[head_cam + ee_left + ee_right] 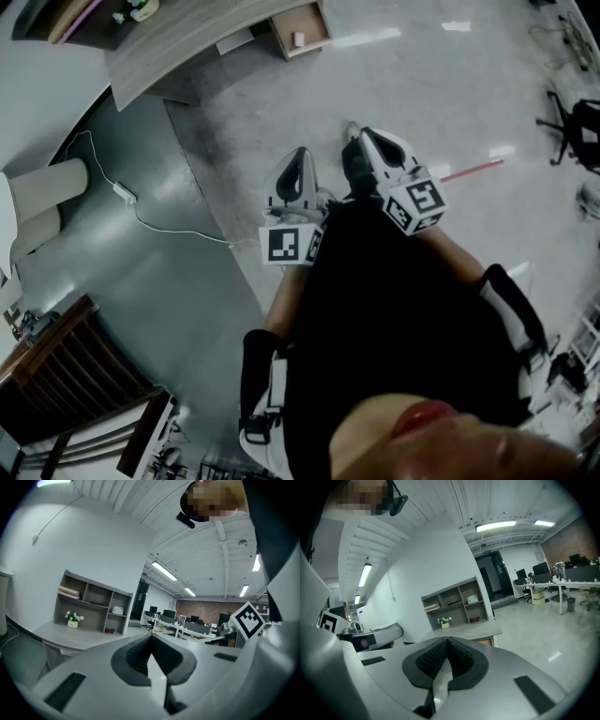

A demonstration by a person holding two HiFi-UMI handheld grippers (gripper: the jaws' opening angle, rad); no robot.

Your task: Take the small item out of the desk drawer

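The grey desk (178,42) stands at the far end of the floor in the head view. Its wooden drawer (302,26) is pulled open, and a small white item (298,39) lies inside. Both grippers are held close to the person's body, well short of the desk. The left gripper (300,155) and the right gripper (368,138) point toward the desk, side by side. In the left gripper view the jaws (151,657) are shut with nothing between them. The right gripper's jaws (444,662) also meet, empty. A shelf unit (454,602) sits on the desk (464,630).
A white cable with a power strip (122,192) trails over the dark floor at left, beside a pale cylinder (49,186). Wooden slatted furniture (66,375) stands at lower left. An office chair (574,127) is at right, and a pink strip (473,171) lies on the floor.
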